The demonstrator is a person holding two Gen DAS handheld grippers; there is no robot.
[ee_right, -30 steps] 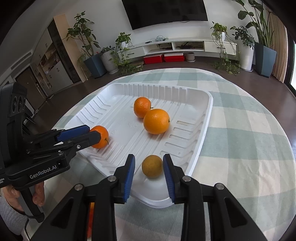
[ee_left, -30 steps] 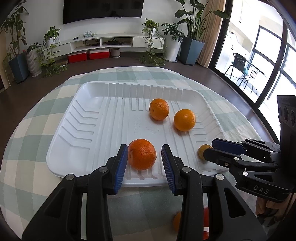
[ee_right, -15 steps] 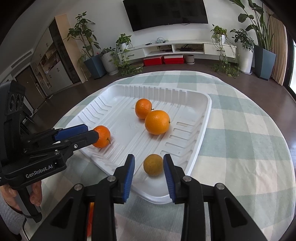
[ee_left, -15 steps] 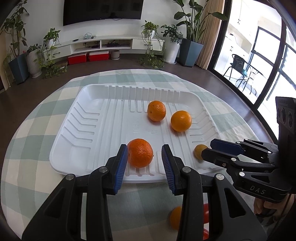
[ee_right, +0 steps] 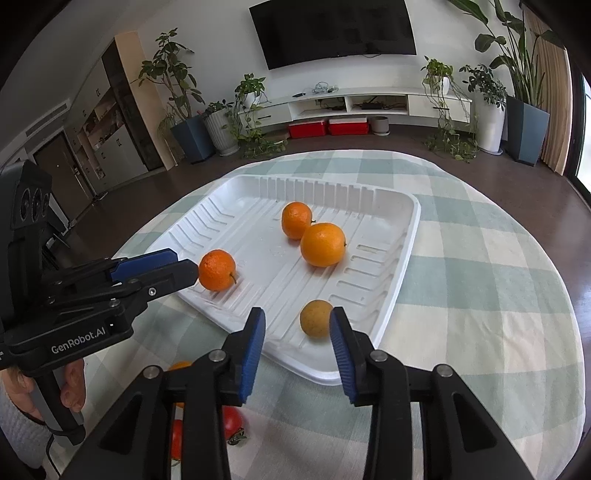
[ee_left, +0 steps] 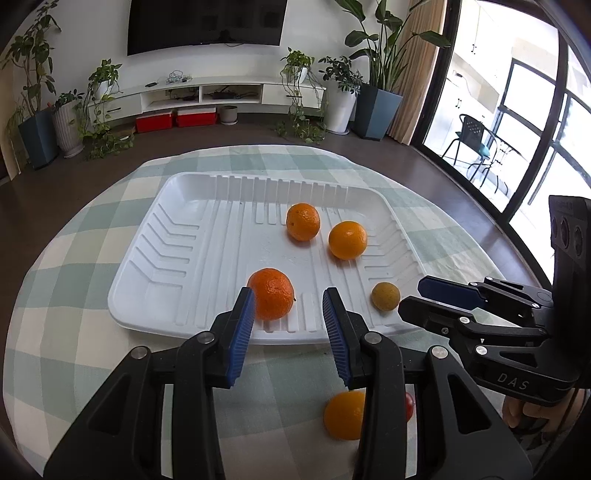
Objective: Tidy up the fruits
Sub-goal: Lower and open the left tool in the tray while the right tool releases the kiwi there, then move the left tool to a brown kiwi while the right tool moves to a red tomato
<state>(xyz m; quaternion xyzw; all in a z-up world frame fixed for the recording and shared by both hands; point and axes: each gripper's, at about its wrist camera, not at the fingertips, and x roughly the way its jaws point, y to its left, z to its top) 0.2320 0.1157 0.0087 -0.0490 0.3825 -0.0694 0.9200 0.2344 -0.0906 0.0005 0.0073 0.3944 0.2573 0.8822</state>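
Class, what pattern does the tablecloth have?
Pale green and white checks on the tablecloth, clearest in the right wrist view.

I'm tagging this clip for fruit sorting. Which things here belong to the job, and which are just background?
Job: white tray, three oranges in it, e.g., brownish fruit, loose orange, tomatoes.
Background: TV, potted plants, red boxes.

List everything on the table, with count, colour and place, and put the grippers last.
tray: 1, white, ribbed, centre of the table
oranges: 3, orange, inside the tray
small fruit: 1, dull yellow-brown, near right corner of the tray
loose orange: 1, orange, on the cloth in front of the tray
tomatoes: at least 2, red, on the cloth, partly hidden
tablecloth: 1, green and white check
left gripper: black with blue pads, open, before the nearest orange
right gripper: same, open, before the small fruit
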